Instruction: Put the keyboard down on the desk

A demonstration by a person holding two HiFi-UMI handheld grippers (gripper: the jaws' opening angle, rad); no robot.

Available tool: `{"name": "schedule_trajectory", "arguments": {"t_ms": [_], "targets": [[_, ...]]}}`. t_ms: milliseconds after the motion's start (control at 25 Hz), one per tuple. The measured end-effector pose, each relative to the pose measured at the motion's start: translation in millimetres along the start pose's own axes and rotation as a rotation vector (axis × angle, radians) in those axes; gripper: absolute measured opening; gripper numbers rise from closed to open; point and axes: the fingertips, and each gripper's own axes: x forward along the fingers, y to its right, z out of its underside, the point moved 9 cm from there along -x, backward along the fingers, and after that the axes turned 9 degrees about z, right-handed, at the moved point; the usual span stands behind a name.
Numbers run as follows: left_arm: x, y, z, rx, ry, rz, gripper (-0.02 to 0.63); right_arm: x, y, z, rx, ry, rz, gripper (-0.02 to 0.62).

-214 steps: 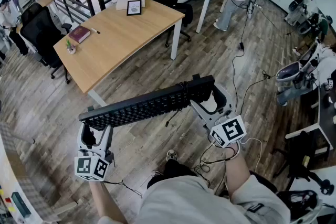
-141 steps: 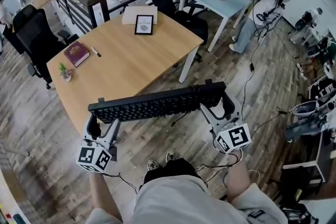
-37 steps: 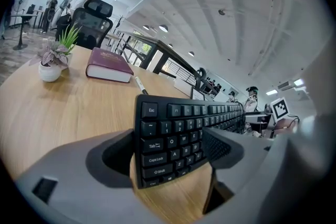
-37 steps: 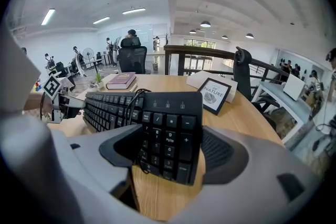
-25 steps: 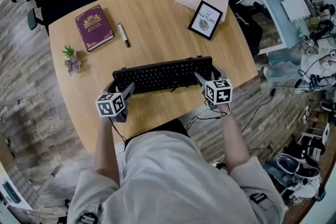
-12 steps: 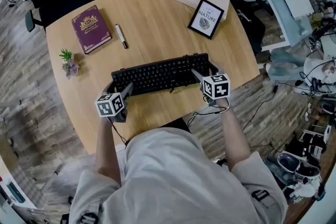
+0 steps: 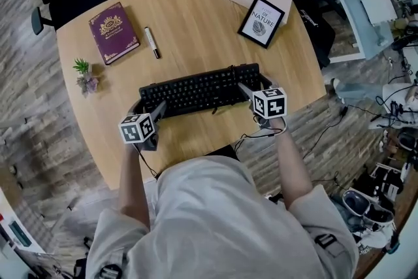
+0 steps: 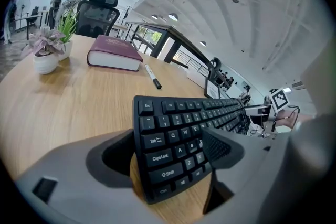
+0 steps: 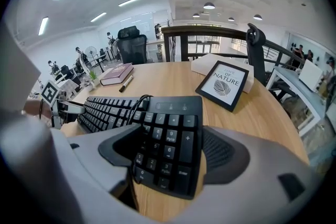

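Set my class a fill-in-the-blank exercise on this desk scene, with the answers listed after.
1. The left gripper and the right gripper each hold one end of the black ____.
2. A marker lies on the desk just beside the dark red ____.
3. The framed picture reads "Of ____".
4. Near the desk's left edge stands a small potted ____.

Answers: keyboard; book; nature; plant.

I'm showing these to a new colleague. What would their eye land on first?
The black keyboard across the middle of the wooden desk, its ends between the jaws of the left gripper and right gripper. Next, the maroon book at the far left and the framed picture at the far right.
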Motion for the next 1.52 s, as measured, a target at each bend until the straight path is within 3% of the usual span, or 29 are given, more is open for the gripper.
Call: {"name": "schedule_trajectory", "arguments": {"t_ms": [680, 1520], "targets": [[6, -6, 0, -0.039, -0.02, -0.028, 0.408, 26, 4, -6, 0.003, -0.064, -0.044, 0.354], [8, -9, -4, -0.032, -0.045, -0.072, 0.408, 55, 5, -2, 0.011, -0.111, -0.077, 0.351]]}}
